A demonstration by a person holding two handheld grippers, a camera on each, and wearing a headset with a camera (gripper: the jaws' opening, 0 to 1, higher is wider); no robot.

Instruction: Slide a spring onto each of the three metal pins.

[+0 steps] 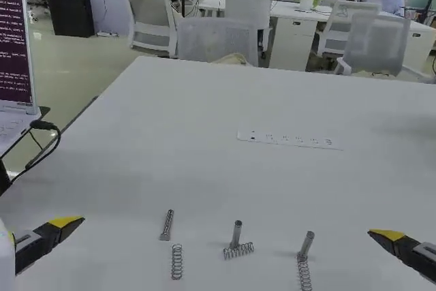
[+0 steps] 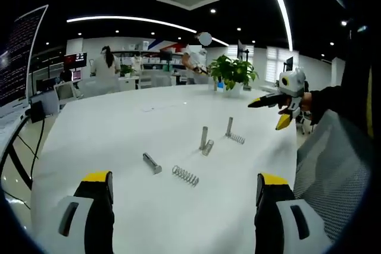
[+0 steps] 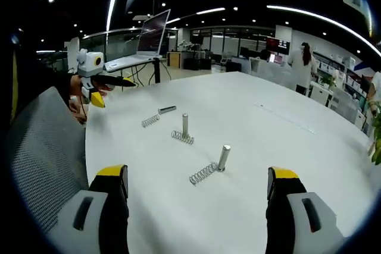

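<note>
Three metal pins are set in a row across the near part of the white table [image 1: 204, 114], each with a spring beside it. The left pin [image 1: 167, 225] lies flat, and the left spring [image 1: 177, 262] lies just nearer us, apart from it. The middle pin [image 1: 236, 234] stands upright with the middle spring [image 1: 238, 251] lying across its foot. The right pin [image 1: 307, 243] also stands upright, and the right spring [image 1: 304, 275] runs from its foot toward the near edge. We see the left claw [image 2: 184, 180] low over the table, its jaws spread wide and holding nothing. The left pin and left spring lie just ahead of it. The right claw [image 3: 197, 175] is likewise spread and empty, with the right pin and right spring just ahead. In the head view the claws sit well outside the row, one at either end.
</note>
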